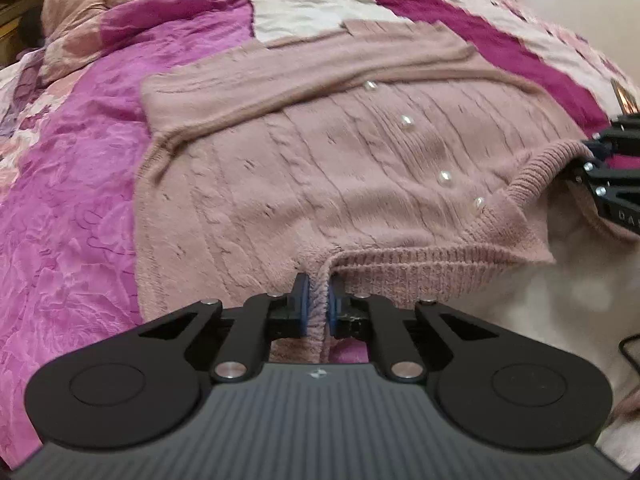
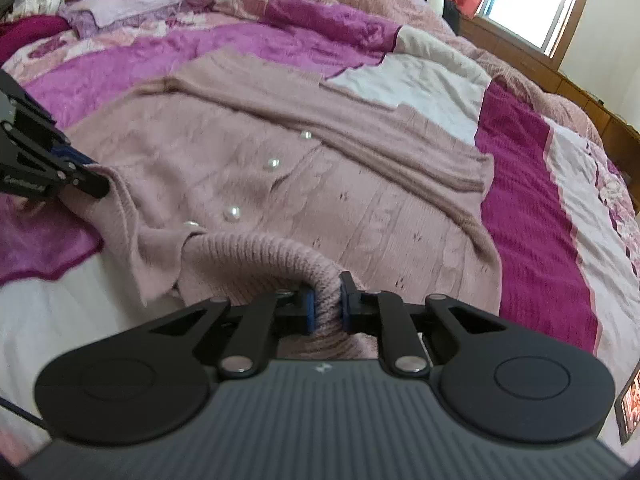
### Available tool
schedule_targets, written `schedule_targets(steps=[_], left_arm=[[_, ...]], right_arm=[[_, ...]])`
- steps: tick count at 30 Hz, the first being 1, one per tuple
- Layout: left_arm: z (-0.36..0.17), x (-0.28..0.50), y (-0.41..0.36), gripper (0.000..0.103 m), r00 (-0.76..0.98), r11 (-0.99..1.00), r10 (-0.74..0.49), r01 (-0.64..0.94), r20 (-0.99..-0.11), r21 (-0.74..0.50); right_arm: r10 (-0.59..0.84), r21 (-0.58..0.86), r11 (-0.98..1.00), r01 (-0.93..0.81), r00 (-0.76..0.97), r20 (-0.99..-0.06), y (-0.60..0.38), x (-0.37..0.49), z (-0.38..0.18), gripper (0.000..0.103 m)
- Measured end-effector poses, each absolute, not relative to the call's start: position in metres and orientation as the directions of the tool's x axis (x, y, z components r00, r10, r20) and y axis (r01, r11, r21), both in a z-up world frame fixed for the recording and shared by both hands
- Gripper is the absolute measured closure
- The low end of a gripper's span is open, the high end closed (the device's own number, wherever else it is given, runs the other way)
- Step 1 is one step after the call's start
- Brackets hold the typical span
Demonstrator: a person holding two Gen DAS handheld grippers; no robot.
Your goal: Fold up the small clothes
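bed quilt (image 1: 80, 200) | left claw (image 1: 318, 304), right claw (image 2: 326, 304) both clamped on cardigan (image 1: 320, 168)

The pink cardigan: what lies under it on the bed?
Under the pink cardigan lies a patchwork bedspread in magenta, pink and white, showing on all sides. The part directly beneath the knit is covered, so anything there cannot be seen.

Both wrist views look down closely, sharing the cardigan (image 1: 340, 168).

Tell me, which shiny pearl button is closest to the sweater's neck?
The last pearl button in the row on the pink cardigan, right beside the ribbed collar. The other three sit farther along the front.
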State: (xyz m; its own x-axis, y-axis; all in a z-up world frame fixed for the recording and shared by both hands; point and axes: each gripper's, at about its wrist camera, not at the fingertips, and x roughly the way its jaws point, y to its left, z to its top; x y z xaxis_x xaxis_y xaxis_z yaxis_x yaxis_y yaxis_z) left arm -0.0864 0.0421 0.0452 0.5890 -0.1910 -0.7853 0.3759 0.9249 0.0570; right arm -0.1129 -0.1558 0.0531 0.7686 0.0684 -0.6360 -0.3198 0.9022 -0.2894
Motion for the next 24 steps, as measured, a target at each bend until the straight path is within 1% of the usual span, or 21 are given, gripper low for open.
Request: schedule_targets(steps=[10,24], left_arm=[[0.079,-0.081,0.048,0.094,0.673,0.942,-0.201,0.331,-0.712,0.047],[0.104,-0.074,0.053,0.094,0.741,0.958,-0.204,0.285,-0.640,0.025]], right_arm=[[0.086,-0.268,0.915,-0.301,0.797,-0.598,-0.153,-0.105,0.065,0.089],[0.079,-0.255,0.935,-0.248,0.844,-0.530,-0.149,-0.100,0.080,0.089]])
